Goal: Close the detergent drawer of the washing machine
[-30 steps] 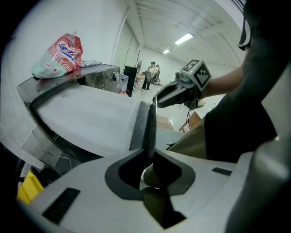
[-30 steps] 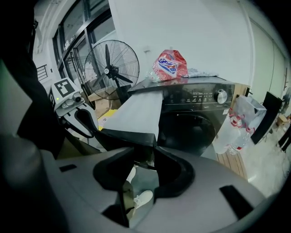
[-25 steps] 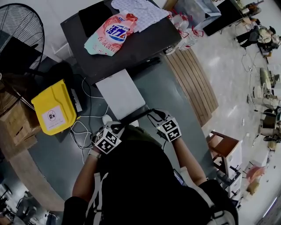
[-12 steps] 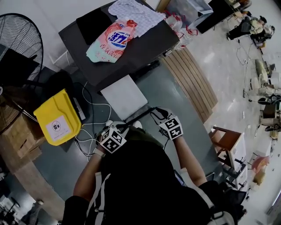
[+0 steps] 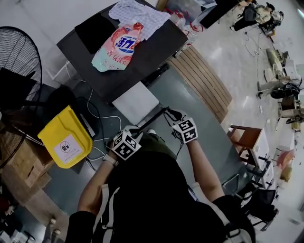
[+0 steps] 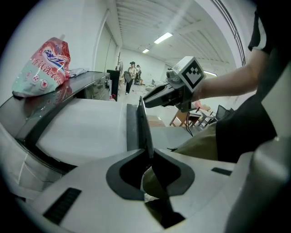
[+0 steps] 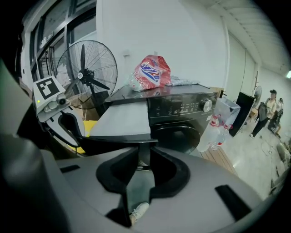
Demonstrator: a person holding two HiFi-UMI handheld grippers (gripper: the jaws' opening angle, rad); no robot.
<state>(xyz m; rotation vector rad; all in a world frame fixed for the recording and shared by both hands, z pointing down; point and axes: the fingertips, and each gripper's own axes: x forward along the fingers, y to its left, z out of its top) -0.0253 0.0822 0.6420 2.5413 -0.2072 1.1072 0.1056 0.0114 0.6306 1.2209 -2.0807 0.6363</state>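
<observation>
The dark washing machine [image 5: 147, 52] has its pale drawer [image 5: 135, 102] pulled far out towards me. Its dark drawer front [image 5: 149, 119] runs between my two grippers. My left gripper [image 5: 133, 131] is at the front's left end, with the pads pinched on the thin panel edge [image 6: 143, 127]. My right gripper [image 5: 167, 113] is at the right end. Its jaws are closing with the panel's end [image 7: 143, 157] between them, and a grip does not show. Each gripper appears in the other's view: the right gripper [image 6: 154, 96] and the left gripper [image 7: 68, 120].
A detergent bag [image 5: 116, 47] and a cloth [image 5: 137, 14] lie on the machine's top. A yellow box [image 5: 66, 137] and cables sit on the floor at left, near a fan [image 5: 19, 52]. A wooden platform [image 5: 204, 80] and a stool [image 5: 244, 142] stand at right.
Both grippers have moved a little up the picture towards the machine, staying at the drawer front's two ends. The uncovered stretch of drawer looks slightly shorter.
</observation>
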